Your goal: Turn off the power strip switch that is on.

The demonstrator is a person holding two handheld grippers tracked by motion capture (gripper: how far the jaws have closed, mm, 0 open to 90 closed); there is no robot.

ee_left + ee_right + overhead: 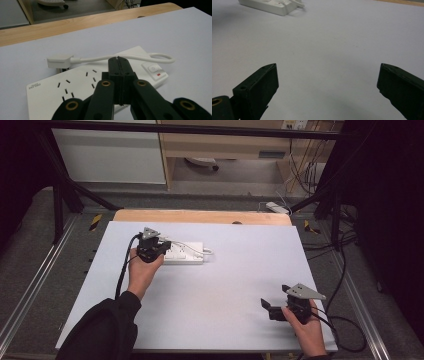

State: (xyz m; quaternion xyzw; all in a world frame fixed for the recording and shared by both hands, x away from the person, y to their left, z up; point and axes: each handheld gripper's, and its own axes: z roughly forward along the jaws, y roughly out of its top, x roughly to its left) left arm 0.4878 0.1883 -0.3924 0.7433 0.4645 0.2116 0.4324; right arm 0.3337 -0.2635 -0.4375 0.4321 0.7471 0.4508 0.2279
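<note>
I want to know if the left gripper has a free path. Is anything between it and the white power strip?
Nothing visible stands between them. The left gripper, jaws shut, hangs right over the white power strip. The strip's own cable loops just past the fingertips, from the plug to the switch end.

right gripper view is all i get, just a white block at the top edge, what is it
Observer: A white power strip with a flat plug plugged into it.
Operator: where's the other tool
Observer: The left tool is at the strip, its jaws shut with nothing between them.
Operator: is there a switch on it
Observer: Yes, a rocker switch at the end where the cable loops back.
</note>
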